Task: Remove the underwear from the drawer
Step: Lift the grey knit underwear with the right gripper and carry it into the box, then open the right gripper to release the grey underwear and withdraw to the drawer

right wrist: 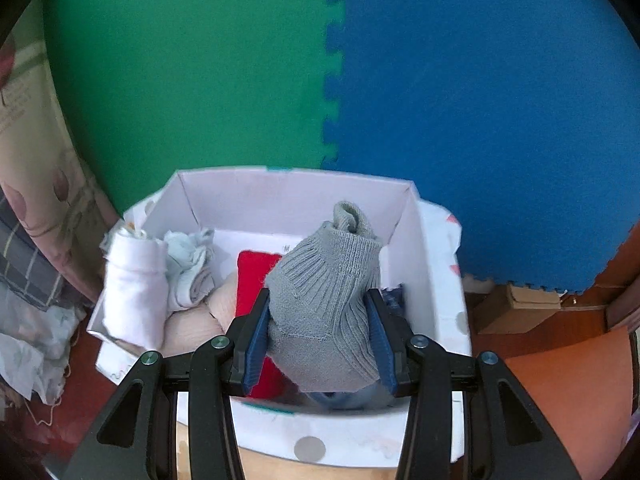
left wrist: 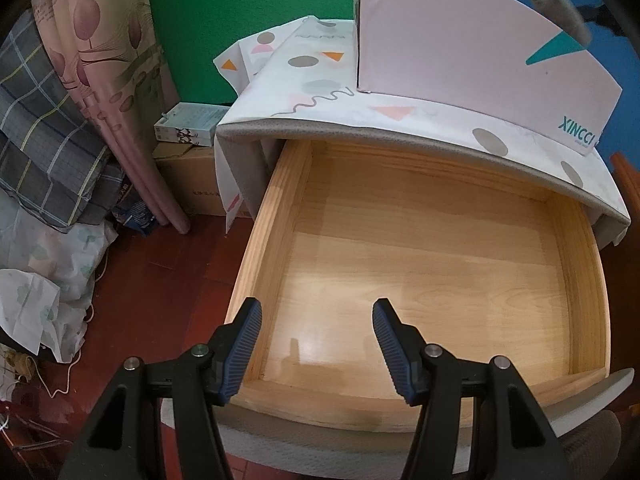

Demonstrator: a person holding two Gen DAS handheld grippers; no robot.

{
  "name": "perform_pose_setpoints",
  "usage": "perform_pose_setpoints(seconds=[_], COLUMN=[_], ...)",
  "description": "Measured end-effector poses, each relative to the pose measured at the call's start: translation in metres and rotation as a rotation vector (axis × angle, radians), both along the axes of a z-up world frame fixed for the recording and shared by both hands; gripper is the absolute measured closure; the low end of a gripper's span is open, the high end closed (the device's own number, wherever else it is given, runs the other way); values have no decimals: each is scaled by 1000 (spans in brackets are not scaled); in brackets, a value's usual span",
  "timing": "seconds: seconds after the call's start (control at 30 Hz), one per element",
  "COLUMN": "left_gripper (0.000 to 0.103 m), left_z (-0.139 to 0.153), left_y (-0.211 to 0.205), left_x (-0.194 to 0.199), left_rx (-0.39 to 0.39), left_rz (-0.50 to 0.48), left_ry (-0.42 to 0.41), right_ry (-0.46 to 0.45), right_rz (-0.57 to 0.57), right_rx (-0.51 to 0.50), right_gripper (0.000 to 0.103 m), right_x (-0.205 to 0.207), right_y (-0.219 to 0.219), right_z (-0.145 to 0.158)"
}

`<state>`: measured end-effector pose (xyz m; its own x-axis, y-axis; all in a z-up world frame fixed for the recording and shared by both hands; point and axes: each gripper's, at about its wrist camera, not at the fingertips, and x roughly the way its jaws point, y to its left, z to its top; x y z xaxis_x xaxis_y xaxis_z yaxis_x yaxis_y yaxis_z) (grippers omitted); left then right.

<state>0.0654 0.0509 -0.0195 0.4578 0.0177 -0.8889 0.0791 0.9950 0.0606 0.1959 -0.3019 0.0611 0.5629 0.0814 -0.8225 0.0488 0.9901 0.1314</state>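
Left jaws [left wrist: 317, 312] spread over bare drawer [left wrist: 420, 248] — right jaws [right wrist: 317, 308] pinching grey garment [right wrist: 324, 300], above box [right wrist: 416, 232].

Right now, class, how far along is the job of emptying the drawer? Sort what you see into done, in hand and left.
Done: the wooden drawer stands pulled out with nothing on its visible floor, and folded garments already lie in the white cardboard box on the cabinet top. In hand: the right claw grips a grey knitted garment over that box. Left: releasing it there. The left claw hangs open above the drawer.
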Motion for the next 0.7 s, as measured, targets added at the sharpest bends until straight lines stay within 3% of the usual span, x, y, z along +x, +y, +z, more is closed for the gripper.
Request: perform_pose_setpoints(seconds=[0.17, 0.3, 0.37, 0.43, 0.7], left_gripper=[44, 44, 44, 44, 44], left_z=[0, 0, 1, 1, 1], left_y=[0, 1, 1, 0, -2], left_x=[-1, 0, 0, 0, 0], left_rx=[-9, -17, -22, -21, -14], left_rz=[-2, 2, 4, 2, 0], left_ry=[-3, -2, -5, -5, -8], right_ry=[58, 66, 67, 56, -45], right_rz=[3, 8, 2, -8, 0], right_rx=[5, -6, -16, -24, -9], right_gripper=[58, 52, 50, 37, 14], right_x=[13, 18, 17, 14, -31], right_y=[14, 22, 23, 22, 10], right_z=[-32, -38, -36, -31, 14])
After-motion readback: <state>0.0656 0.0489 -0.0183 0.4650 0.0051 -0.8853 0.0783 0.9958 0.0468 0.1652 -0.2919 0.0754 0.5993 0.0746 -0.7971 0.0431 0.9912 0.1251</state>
